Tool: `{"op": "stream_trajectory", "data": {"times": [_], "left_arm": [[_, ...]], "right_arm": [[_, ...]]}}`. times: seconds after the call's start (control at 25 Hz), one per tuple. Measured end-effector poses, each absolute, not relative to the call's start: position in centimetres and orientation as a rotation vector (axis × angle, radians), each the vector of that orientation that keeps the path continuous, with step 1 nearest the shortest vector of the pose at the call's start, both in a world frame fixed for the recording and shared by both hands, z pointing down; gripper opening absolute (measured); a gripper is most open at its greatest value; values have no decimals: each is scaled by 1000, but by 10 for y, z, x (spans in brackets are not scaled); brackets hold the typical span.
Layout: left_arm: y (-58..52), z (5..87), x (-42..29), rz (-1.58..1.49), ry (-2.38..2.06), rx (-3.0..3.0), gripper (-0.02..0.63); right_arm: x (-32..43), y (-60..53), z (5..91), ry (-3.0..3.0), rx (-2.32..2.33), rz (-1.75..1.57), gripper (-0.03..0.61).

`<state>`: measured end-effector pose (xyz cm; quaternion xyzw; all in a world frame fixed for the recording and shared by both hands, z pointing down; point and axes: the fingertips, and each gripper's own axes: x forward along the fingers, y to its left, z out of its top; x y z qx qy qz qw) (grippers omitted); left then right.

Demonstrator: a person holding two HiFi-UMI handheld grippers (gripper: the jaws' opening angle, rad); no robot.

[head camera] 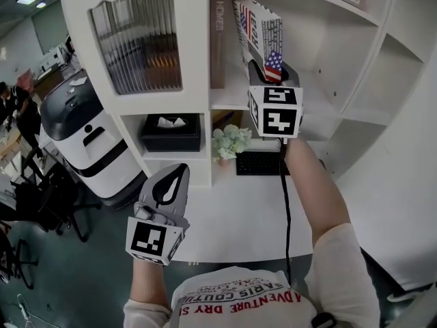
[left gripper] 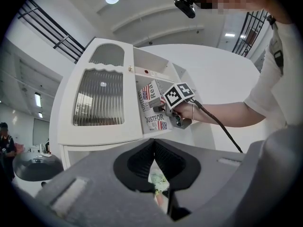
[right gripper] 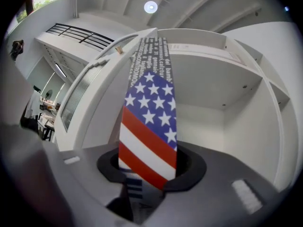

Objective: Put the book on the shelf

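The book (head camera: 263, 33) has a stars-and-stripes spine (right gripper: 149, 122) and newsprint covers. It stands upright in the open middle bay of the white shelf unit (head camera: 232, 96), tilted slightly, to the right of a brown book (head camera: 218, 36). My right gripper (head camera: 273, 67) is shut on its lower spine end, with the pads on both covers (right gripper: 149, 174). The left gripper view also shows the book (left gripper: 152, 105) and the right gripper (left gripper: 161, 107) at the bay. My left gripper (head camera: 179, 171) hangs low in front of the shelf, jaws together with nothing in them (left gripper: 154, 145).
A ribbed glass door (head camera: 140, 39) covers the bay to the left. Below sit a black tissue box (head camera: 171, 132), a small potted plant (head camera: 231, 142) and a keyboard (head camera: 259, 162) on the white counter. A white-and-black machine (head camera: 89, 142) stands at the left, with people beyond it.
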<state>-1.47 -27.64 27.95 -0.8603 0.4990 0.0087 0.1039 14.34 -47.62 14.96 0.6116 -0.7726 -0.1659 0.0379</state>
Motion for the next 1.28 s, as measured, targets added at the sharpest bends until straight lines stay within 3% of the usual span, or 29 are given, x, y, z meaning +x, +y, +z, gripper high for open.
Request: {"op": "stream_trajectory", "data": {"times": [0.48, 0.88, 1.2, 1.28], "left_arm": [[-301, 289, -19, -32, 1479, -2548, 5], [-330, 283, -20, 37, 1472, -2575, 5], [-344, 301, -26, 20, 1506, -2609, 5], [-345, 304, -26, 14, 1508, -2614, 3]], "right_arm": [[116, -526, 153, -2324, 1809, -518, 160], [102, -566, 157, -2374, 1717, -464, 227], [102, -592, 168, -2365, 1650, -328, 243], [105, -595, 170, -2390, 1655, -272, 277]]}}
